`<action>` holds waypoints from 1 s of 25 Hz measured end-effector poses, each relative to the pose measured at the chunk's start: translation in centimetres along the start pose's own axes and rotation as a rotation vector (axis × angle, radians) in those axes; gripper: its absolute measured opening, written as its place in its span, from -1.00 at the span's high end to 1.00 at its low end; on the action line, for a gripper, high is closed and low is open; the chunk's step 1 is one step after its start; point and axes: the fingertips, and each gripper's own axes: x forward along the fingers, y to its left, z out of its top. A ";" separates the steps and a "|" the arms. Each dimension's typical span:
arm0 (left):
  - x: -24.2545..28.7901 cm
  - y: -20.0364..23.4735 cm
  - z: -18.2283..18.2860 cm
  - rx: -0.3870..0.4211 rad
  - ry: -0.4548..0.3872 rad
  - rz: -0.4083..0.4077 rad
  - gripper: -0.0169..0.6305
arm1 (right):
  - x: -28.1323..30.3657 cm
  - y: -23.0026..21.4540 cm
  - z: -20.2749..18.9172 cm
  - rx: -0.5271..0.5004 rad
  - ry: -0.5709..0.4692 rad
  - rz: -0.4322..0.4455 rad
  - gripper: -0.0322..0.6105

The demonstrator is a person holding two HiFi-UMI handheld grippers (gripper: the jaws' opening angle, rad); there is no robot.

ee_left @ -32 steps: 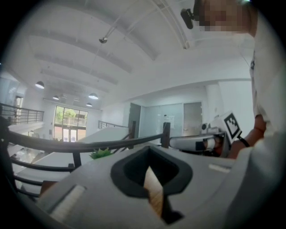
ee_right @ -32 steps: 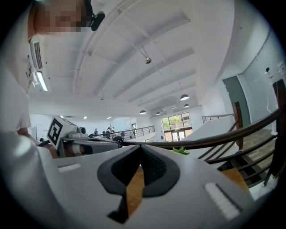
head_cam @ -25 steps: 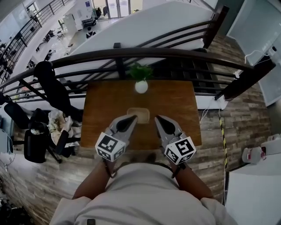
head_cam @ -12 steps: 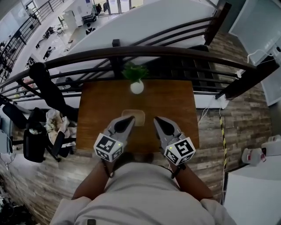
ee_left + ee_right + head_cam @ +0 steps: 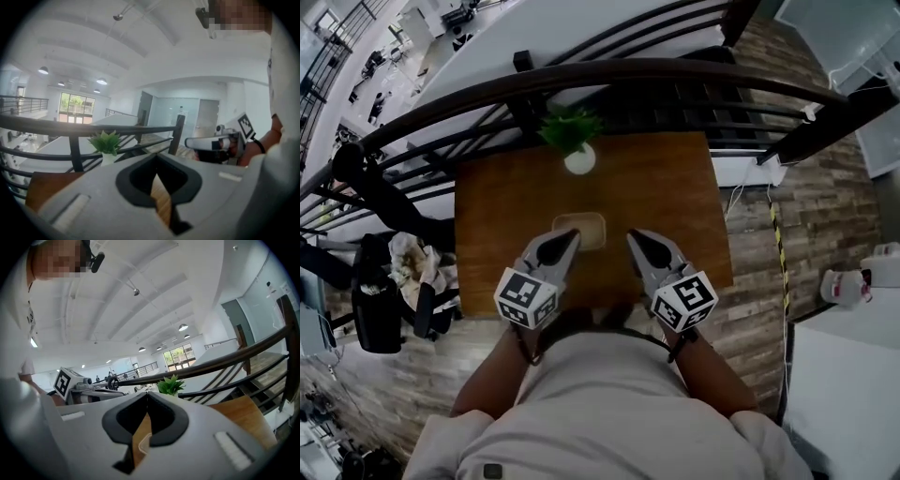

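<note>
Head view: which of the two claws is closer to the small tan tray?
The left claw: its tip overlaps the tray in this view, while the right claw points at the wooden table beside it.

A potted plant (image 5: 570, 141) stands on the wooden table (image 5: 675, 197), just beside a dark railing (image 5: 675, 71).

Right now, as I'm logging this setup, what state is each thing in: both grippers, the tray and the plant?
Left gripper: shut, nothing between the jaws.
Right gripper: shut, nothing between the jaws.
Tray: flat on the table, looks empty, right by the left gripper's tips.
Plant: upright in its white pot, at the table's far edge.
</note>
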 end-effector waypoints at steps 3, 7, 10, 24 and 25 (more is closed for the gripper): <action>0.9 2.2 -0.9 -0.020 0.027 -0.012 0.94 | 1.8 -0.8 -1.7 0.030 0.034 -0.010 0.87; 2.5 4.3 -3.0 -0.035 0.069 -0.034 0.94 | 4.0 -2.3 -5.2 0.084 0.080 -0.023 0.79; 3.6 5.2 -5.1 -0.044 0.100 -0.061 0.94 | 5.2 -3.3 -8.2 0.122 0.123 -0.029 0.74; 7.8 8.2 -14.1 -0.080 0.245 -0.158 0.94 | 8.0 -8.1 -19.0 0.376 0.171 -0.057 0.56; 8.0 8.4 -14.5 -0.082 0.251 -0.160 0.94 | 8.1 -8.5 -19.7 0.385 0.175 -0.065 0.56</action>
